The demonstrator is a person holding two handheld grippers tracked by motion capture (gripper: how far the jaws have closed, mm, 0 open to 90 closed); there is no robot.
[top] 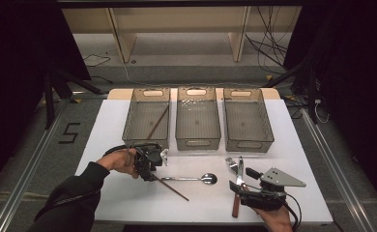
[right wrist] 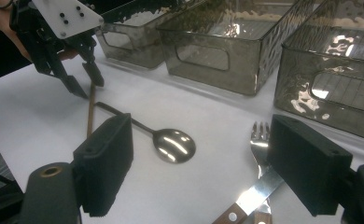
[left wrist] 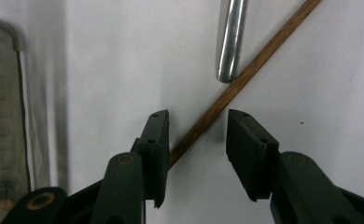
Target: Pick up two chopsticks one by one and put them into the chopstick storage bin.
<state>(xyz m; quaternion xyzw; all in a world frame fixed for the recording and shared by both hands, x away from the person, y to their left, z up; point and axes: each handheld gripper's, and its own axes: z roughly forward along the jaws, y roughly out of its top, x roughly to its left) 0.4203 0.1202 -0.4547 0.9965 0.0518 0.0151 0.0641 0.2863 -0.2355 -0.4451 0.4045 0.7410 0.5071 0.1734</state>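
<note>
The left gripper (left wrist: pixel 196 135) straddles a wooden chopstick (left wrist: pixel 245 73), jaws half open, not clamping; a spoon (left wrist: pixel 231 39) handle lies just beside it.

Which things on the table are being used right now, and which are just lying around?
In use:
left gripper, jaws either side of the stick
brown chopstick on the table

Lying about:
spoon
fork
wooden-handled knife
three bins
chopstick in the left bin
right gripper, open
</note>
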